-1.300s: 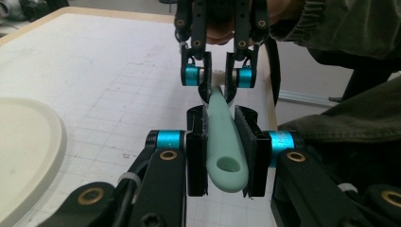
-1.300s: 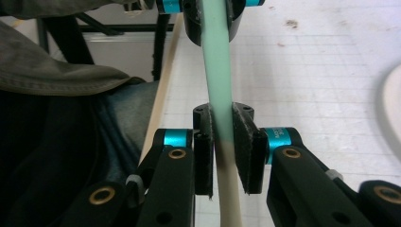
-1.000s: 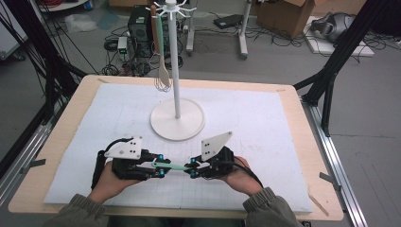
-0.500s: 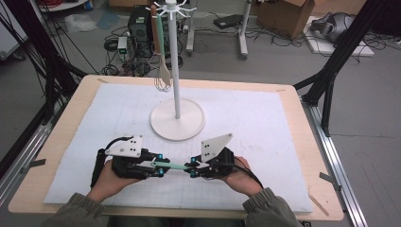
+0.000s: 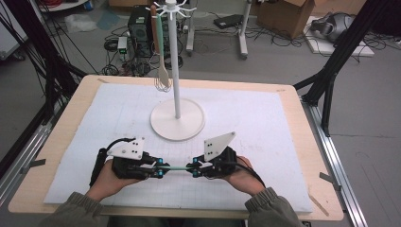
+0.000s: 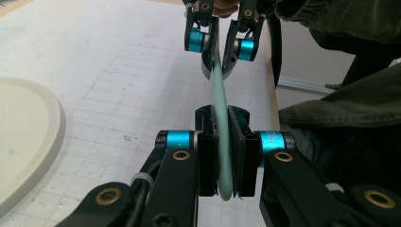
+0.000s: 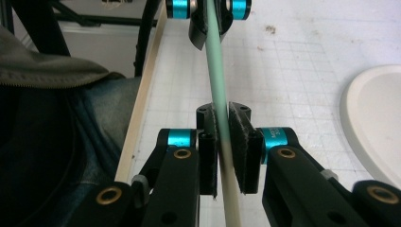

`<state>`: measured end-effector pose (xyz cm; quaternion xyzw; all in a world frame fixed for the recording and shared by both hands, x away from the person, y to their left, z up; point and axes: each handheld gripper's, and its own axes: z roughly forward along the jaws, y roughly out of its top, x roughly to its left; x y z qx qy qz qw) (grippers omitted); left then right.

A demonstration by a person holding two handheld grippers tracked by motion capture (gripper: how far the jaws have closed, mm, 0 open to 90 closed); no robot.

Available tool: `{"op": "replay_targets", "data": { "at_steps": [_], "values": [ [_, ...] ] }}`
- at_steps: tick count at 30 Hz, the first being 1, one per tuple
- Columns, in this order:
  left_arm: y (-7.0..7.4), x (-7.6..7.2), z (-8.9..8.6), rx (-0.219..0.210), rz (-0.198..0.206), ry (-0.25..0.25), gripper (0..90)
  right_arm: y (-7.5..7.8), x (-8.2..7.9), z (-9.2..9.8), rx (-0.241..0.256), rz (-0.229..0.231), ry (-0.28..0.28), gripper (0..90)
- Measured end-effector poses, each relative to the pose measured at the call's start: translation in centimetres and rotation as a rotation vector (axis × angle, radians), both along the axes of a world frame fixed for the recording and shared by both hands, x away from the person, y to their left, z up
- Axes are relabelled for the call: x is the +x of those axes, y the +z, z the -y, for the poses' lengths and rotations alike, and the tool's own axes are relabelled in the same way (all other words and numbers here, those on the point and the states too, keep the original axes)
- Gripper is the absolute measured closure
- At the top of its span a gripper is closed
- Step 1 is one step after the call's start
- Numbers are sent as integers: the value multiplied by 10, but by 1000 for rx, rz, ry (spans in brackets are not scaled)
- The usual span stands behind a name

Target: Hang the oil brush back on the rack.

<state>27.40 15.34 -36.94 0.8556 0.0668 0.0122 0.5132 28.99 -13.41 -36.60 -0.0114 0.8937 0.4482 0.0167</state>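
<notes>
In the high view, a slim mint-green utensil handle [image 5: 176,167] is held level between the left gripper [image 5: 158,170] and right gripper [image 5: 193,170], above the white gridded mat [image 5: 265,123], near the round stand base [image 5: 178,119].

In the left gripper view, the handle [image 6: 223,161] is clamped between ribbed black pads [image 6: 208,156].

In the right gripper view, the handle [image 7: 222,127] is pinched likewise; the lettering on the blue collar [image 7: 274,137] is too small to be read.

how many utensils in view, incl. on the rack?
3: a mint-handled utensil clamped between the left gripper and right gripper; a wooden spoon and a whisk hanging on the stand. More may hide behind.
</notes>
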Motion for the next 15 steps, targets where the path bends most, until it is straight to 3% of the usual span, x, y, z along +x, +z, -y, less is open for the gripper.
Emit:
{"op": "replay_targets", "data": {
  "at_steps": [7, 10, 12, 15],
  "values": [
    [0, 0, 2, 8, -4, -14, 827, -3, 0, -3, -33, 3, 22, 842],
    [-1, 0, 0, -23, 4, 40, 786, -2, 0, -2, -29, -4, 13, 848],
    [0, 2, -3, -57, -8, 71, 670, -2, 1, 2, 17, -13, -19, 849],
    [3, 2, -6, -83, -8, 84, 655, -3, 2, 3, 53, -29, -34, 849]
  ]
}}
